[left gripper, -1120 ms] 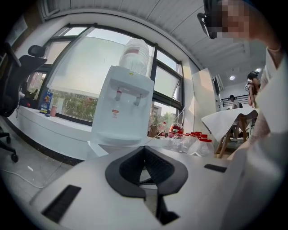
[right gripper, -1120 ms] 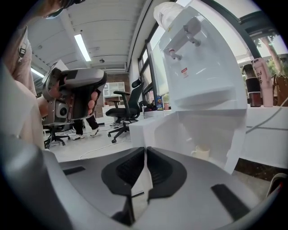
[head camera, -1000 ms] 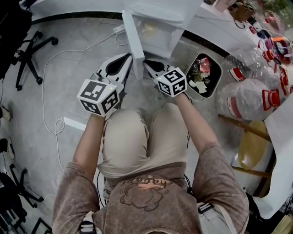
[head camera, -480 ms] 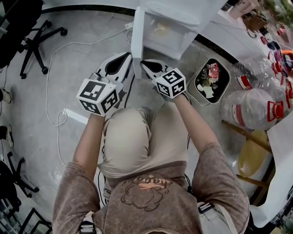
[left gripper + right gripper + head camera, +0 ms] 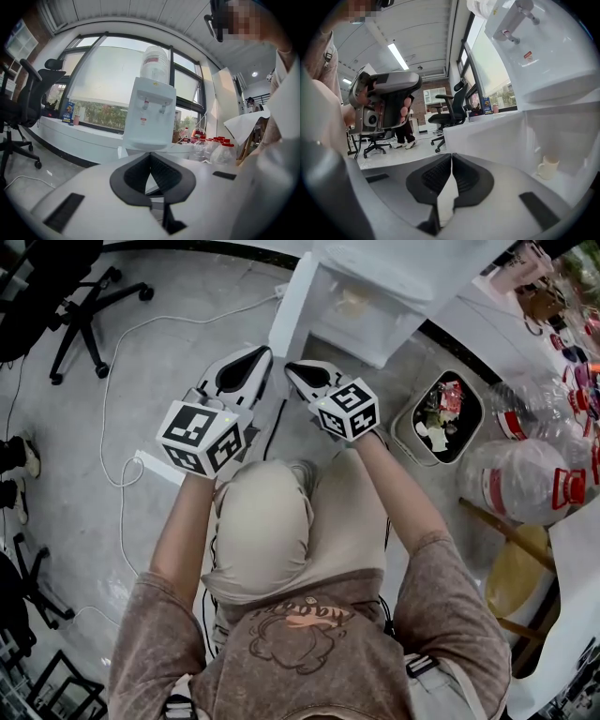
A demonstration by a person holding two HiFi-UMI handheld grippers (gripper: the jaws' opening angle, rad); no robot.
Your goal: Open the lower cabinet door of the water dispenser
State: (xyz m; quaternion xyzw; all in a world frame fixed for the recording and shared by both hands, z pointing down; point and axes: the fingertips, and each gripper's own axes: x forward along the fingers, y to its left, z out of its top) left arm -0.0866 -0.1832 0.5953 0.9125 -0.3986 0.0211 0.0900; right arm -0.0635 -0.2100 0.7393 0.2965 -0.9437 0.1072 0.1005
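Note:
The white water dispenser [image 5: 394, 268] stands at the top of the head view. Its lower cabinet door [image 5: 292, 301] hangs open to the left, and a pale cup [image 5: 353, 304] shows inside. My left gripper [image 5: 265, 352] is shut and empty, just below the door's free edge. Beside it my right gripper [image 5: 289, 367] is also shut on nothing. The left gripper view has the shut left gripper [image 5: 150, 154] facing the dispenser [image 5: 152, 112] with its bottle [image 5: 154, 63]. In the right gripper view the right gripper [image 5: 451, 155] points at the open door [image 5: 487, 136] and the cup [image 5: 547, 167].
A bin full of rubbish [image 5: 441, 418] sits right of the dispenser, with large water bottles [image 5: 525, 479] and a wooden stool [image 5: 520, 563] further right. An office chair [image 5: 80, 315] is at the upper left. Cables [image 5: 122, 484] and a power strip [image 5: 155, 468] lie on the floor left of my knees.
The cabinet door has swung wider to the left, and its free edge no longer reaches down between the grippers. Both grippers stay side by side, jaws together.

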